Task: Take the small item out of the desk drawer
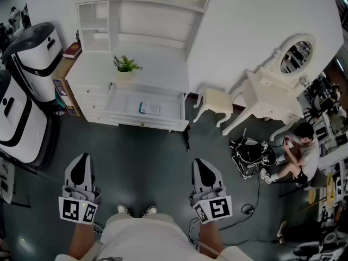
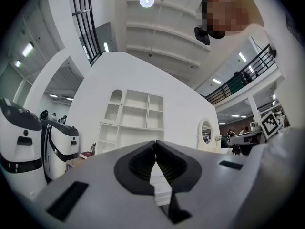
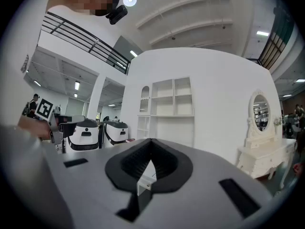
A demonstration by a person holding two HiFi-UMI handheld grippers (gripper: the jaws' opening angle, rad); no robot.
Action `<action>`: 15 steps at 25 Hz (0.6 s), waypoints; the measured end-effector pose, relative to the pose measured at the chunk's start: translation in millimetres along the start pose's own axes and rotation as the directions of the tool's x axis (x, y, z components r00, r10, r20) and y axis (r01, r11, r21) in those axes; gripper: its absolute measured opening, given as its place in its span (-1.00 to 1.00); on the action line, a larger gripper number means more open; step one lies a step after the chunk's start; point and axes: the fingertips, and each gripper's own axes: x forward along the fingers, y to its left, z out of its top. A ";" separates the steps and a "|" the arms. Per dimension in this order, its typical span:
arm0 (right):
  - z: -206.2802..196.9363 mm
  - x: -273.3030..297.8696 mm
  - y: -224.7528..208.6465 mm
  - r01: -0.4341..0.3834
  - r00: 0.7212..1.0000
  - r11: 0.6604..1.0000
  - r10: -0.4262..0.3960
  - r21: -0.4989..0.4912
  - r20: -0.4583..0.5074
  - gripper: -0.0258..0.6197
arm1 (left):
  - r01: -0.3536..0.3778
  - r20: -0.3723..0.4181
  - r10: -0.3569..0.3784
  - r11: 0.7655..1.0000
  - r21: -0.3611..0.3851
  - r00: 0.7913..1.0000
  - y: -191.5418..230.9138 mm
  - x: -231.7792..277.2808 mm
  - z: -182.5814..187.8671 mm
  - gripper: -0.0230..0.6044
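Observation:
A white desk (image 1: 147, 69) with shelves stands ahead, and its wide drawer (image 1: 145, 125) is pulled open. Inside the drawer lies a small flat blue-and-white item (image 1: 149, 109). My left gripper (image 1: 81, 157) and right gripper (image 1: 199, 162) hang side by side over the dark floor, well short of the drawer and pointing toward it. In the left gripper view the left gripper (image 2: 156, 143) has its jaws together with nothing between them. The right gripper (image 3: 151, 141) looks the same in its own view. The drawer's inside is hidden from both gripper views.
A small potted plant (image 1: 126, 65) stands on the desk above the drawer. Two white machines (image 1: 32, 53) stand at the left. A white stool (image 1: 215, 103) and a vanity table with an oval mirror (image 1: 272, 88) are on the right. A person (image 1: 302, 151) sits on the floor beside a black bag (image 1: 247, 151).

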 end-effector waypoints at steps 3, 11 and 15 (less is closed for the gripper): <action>1.4 -4.2 2.1 -0.001 1.000 1.000 0.001 0.001 -0.001 -0.89 | -0.006 -0.001 0.006 1.000 0.002 1.000 -0.5 -5.0 2.9 -0.87; -6.0 -13.8 2.4 -0.002 1.000 1.000 0.002 0.006 -0.008 -0.89 | 0.012 0.000 -0.012 1.000 0.021 1.000 -12.4 -6.2 2.8 -0.87; -7.7 -19.1 2.7 -0.020 1.000 0.999 0.019 0.041 0.008 -0.89 | 0.020 0.004 -0.020 0.999 0.028 1.000 -16.9 -8.6 5.6 -0.87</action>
